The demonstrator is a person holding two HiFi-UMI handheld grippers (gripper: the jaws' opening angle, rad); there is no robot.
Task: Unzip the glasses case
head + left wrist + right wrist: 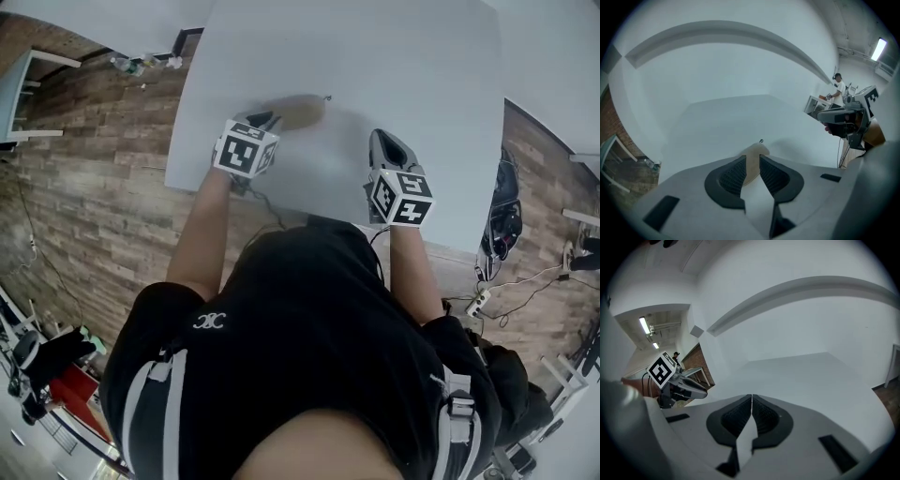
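Observation:
A tan glasses case (300, 111) lies on the white table (394, 56), its small zipper pull (327, 97) at the far right end. My left gripper (266, 120) is at the case's near left end. In the left gripper view its jaws stand a narrow gap apart, the gripper (753, 158) pointing down at the case (753, 165), which shows through the gap with the pull (761, 140) beyond; the pads do not visibly press on it. My right gripper (387, 141) hovers over bare table to the right of the case, shut and empty (752, 396).
The table's near edge (281, 202) runs just behind both grippers. Wood-plank floor (94, 169) surrounds the table, with cables and a power strip (478, 302) at the right. A person (839, 86) stands far off by other benches.

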